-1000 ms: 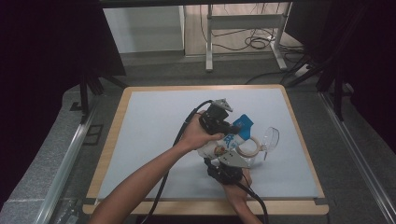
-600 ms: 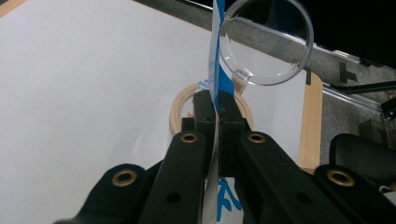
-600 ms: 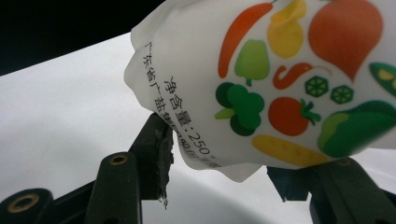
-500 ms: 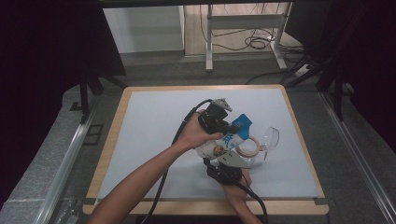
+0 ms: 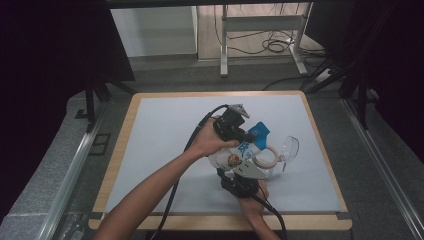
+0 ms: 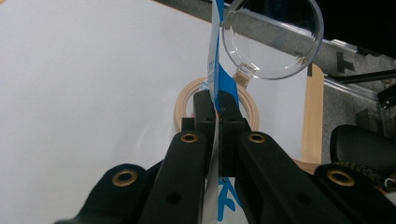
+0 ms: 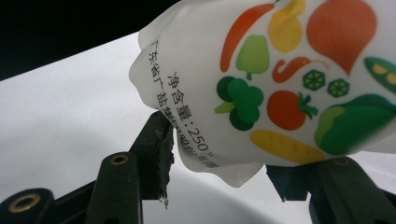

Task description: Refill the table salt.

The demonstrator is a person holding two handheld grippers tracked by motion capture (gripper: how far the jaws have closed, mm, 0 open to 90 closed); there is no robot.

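Your left claw (image 6: 217,109) is clamped on the blue top edge of a white pouch (image 5: 239,152) at the middle of the table (image 5: 165,125), while your right claw (image 7: 224,154) grips the pouch's lower end, printed with vegetables, from both sides. Just beyond the pouch lie a tan tape ring (image 6: 184,100) and a clear plastic scoop (image 6: 273,39), near each other.

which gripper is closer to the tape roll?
Left. The left gripper pinches the bag's blue top edge directly over the tape roll. The right gripper grips the bag's bottom, further towards the person.
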